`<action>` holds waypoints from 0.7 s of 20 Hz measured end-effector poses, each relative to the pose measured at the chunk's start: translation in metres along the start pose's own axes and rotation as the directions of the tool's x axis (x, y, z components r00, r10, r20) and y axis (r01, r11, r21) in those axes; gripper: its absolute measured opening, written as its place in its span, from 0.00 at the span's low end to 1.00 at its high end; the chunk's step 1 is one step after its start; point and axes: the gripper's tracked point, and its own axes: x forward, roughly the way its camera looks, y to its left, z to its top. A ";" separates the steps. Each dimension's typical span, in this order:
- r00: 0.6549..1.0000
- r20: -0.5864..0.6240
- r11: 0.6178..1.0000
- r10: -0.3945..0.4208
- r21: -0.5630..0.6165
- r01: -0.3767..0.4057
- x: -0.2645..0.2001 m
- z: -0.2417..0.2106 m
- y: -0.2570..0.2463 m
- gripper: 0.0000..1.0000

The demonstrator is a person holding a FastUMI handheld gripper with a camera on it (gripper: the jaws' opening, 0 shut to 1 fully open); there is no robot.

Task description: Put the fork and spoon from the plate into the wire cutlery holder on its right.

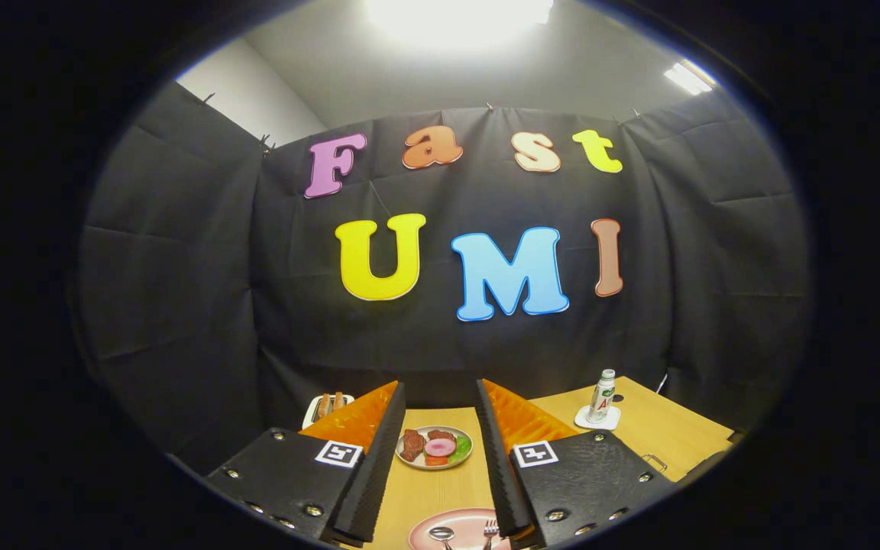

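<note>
The gripper (440, 466) hangs above the wooden table (654, 428), fingers (367, 458) spread wide apart and holding nothing. Low between them lies the pink plate (470, 523), carrying the spoon (441, 534) and, to its right, the fork (490, 528). Beyond the pink plate sits a plate of food (434, 446). Farther right of that stands a small bottle (603, 396) on a white coaster (597, 418).

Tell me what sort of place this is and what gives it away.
Probably a staged recording booth set up as a dining table: black cloth walls behind a wooden table, a plate of food beyond the open tool, a pink plate with spoon and fork between its fingers, and a bottle.
</note>
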 end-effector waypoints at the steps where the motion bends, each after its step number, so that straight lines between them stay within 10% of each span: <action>1: 1.000 -0.019 1.000 -0.005 0.005 0.005 0.001 -0.008 -0.002 0.58; 8: 0.954 -0.288 0.996 -0.088 -0.024 0.085 0.002 -0.098 -0.025 0.58; 14: 0.832 -0.540 0.992 -0.129 -0.064 0.113 -0.005 -0.191 -0.038 0.58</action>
